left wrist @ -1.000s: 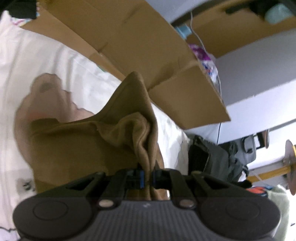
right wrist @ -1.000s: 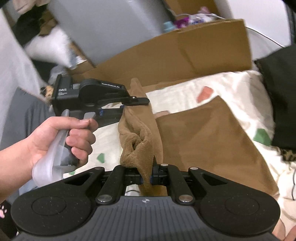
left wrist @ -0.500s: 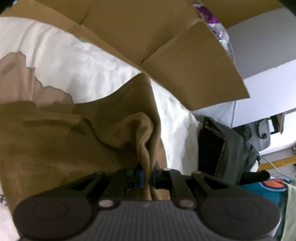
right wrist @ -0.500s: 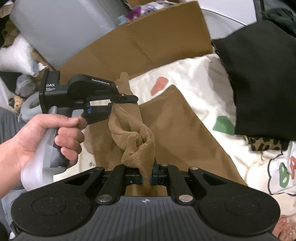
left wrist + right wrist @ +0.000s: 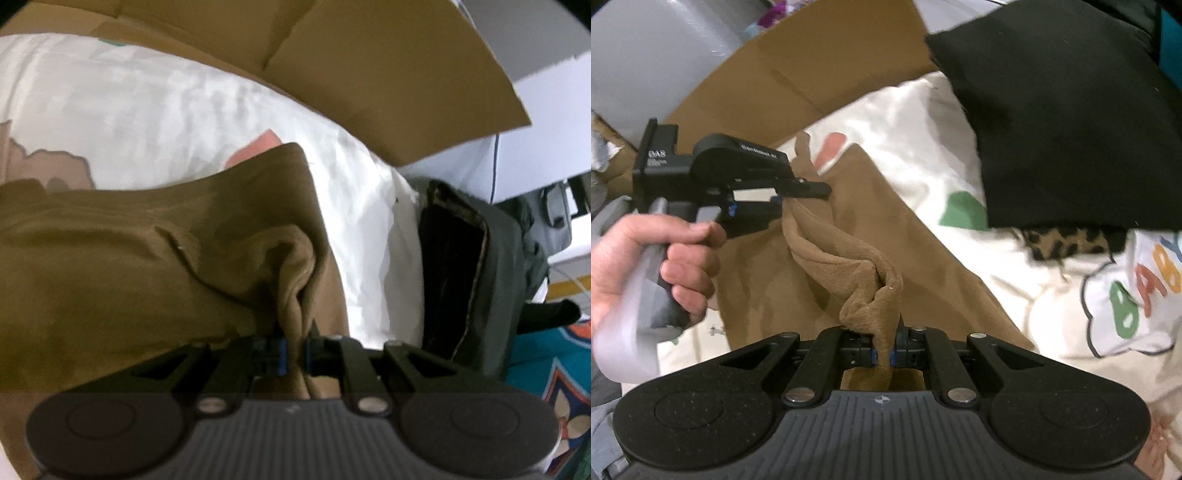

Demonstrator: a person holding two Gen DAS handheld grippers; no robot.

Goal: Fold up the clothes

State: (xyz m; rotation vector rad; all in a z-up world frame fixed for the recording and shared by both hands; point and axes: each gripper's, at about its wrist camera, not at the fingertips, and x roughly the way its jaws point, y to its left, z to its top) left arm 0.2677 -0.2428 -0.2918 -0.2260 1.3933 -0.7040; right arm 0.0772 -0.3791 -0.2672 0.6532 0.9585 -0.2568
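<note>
A brown fleece garment point(image 5: 871, 229) lies partly spread on a white printed bedsheet point(image 5: 912, 122). One bunched edge of it rises into my right gripper point(image 5: 884, 356), which is shut on the cloth. The same garment point(image 5: 110, 258) fills the left wrist view, where my left gripper point(image 5: 293, 356) is shut on another bunched edge. In the right wrist view the left gripper point(image 5: 798, 194) shows at mid-left, gripped by a person's hand point(image 5: 646, 266), pinching the cloth a short way from my right one. The edge sags between the two grips.
A flattened cardboard box point(image 5: 812, 59) stands along the far side of the bed. A black garment point(image 5: 1071, 122) lies at the right over a leopard-print piece point(image 5: 1067, 243). A dark bag point(image 5: 476, 288) sits beyond the sheet's edge in the left wrist view.
Both grippers have come down and forward with the brown garment, and more of it now lies flat on the sheet. The black garment has come closer in the right wrist view.
</note>
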